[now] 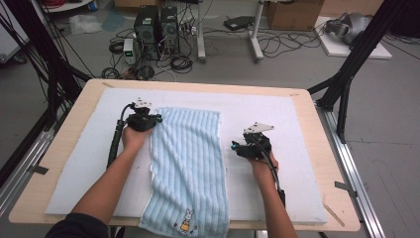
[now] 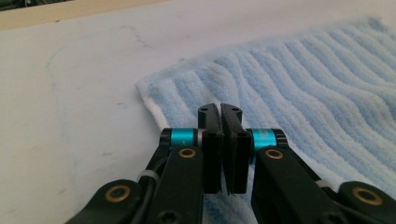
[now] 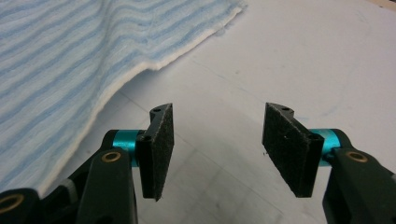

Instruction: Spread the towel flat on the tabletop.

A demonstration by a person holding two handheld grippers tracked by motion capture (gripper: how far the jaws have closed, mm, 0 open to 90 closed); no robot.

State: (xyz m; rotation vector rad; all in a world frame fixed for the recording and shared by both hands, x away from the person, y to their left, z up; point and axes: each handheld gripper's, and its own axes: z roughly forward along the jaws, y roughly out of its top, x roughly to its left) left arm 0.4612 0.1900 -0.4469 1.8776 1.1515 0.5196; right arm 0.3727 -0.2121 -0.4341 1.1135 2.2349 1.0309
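Note:
A light blue ribbed towel (image 1: pixel 185 163) lies lengthwise on the white mat (image 1: pixel 282 111), and its near end with a small rabbit print hangs over the table's front edge. My left gripper (image 1: pixel 156 119) is at the towel's far left edge. In the left gripper view its pads are shut (image 2: pixel 220 112) over the towel's (image 2: pixel 303 79) border near the corner, and no cloth shows between them. My right gripper (image 1: pixel 237 148) hovers low over bare mat just right of the towel. Its jaws stand open (image 3: pixel 219 109) with nothing between them, and the towel's (image 3: pixel 56 51) edge lies to their left.
The mat covers a wooden table (image 1: pixel 64 144) with a bare rim all round. Black frame posts (image 1: pixel 346 74) stand at the table's right and left. Computers (image 1: pixel 156 27), cables and boxes sit on the floor beyond the far edge.

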